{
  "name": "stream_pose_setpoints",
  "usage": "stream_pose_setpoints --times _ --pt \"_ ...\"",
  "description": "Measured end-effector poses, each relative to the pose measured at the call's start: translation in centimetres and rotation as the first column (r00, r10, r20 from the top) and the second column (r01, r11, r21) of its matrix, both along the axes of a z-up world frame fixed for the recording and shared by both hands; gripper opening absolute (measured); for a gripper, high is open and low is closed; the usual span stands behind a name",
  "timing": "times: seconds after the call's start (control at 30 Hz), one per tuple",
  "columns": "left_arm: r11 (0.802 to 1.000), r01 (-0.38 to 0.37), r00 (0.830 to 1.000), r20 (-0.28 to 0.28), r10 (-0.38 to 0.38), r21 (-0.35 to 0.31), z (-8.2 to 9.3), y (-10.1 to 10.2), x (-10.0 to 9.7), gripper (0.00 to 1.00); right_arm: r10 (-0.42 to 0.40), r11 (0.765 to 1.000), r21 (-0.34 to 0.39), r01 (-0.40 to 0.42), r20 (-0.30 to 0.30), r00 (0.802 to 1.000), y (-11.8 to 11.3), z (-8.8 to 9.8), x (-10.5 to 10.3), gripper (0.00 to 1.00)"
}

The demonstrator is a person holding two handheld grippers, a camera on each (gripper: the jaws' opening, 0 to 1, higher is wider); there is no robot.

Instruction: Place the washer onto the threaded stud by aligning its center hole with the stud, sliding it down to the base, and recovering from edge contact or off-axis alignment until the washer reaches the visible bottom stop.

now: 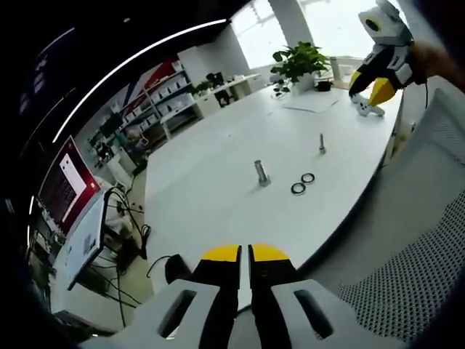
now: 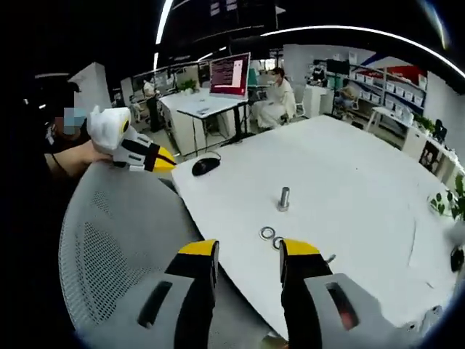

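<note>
A white table (image 1: 218,182) was shown, with a mesh-backed chair (image 2: 109,240) drawn up just beside its near edge. A threaded stud (image 1: 261,172) was seen standing upright on the tabletop, and two small dark washers (image 1: 303,183) were lying flat just to its right in the left gripper view, close together and apart from the stud. A second, thinner stud (image 1: 321,142) was standing farther off. The left gripper (image 1: 244,254) was held low at the near end of the table, its yellow-tipped fingers (image 1: 221,254) pressed nearly together and holding nothing. The right gripper (image 2: 247,251) was poised over the table edge, with its fingers (image 2: 196,249) spread apart and empty; in its own view the washers lay between the fingertips and the stud, nearer the tips. A computer mouse (image 2: 205,166) rested at the far left corner in the right gripper view, and a potted plant (image 1: 296,62) stood at the far end in the left gripper view. The task was judged to be at its very start, no washer having been picked up. The next move would call for the right gripper to be lowered over one washer and closed on its rim without the other being disturbed.
</note>
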State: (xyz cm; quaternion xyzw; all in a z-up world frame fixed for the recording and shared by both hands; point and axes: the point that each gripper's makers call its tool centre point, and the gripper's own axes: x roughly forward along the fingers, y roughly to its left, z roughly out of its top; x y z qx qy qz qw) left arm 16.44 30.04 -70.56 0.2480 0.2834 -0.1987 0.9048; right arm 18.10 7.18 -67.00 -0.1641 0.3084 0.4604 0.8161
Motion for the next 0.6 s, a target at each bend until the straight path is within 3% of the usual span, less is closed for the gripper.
stream_pose_setpoints --times 0.17,0.27,0.37,0.53,0.6 --pt "1.000 -0.011 1.000 -0.017 0.011 0.004 -0.3 0.3 -0.1 0.01 0.143 0.985 -0.094 -0.146 -0.037 0.989 1.1 -2.3 2.7 0.36" --pt "1.000 -0.028 1.000 -0.004 0.028 0.003 -0.1 0.5 0.0 0.01 0.221 0.967 -0.129 -0.221 -0.018 0.975 1.8 -4.1 4.2 0.35" --pt "0.999 -0.033 0.999 -0.002 0.033 0.005 -0.1 0.6 0.2 0.01 0.234 0.952 -0.180 -0.246 -0.087 0.968 1.7 -7.4 5.3 0.34" --pt "0.999 -0.033 0.999 -0.006 0.033 0.010 -0.1 0.6 0.0 0.01 0.293 0.912 -0.254 -0.322 -0.146 0.945 2.2 -10.6 5.8 0.32" --pt "0.999 -0.042 0.999 -0.005 0.042 0.013 -0.1 0.8 0.1 0.01 0.307 0.899 -0.280 -0.336 -0.143 0.941 2.3 -11.3 6.3 0.32"
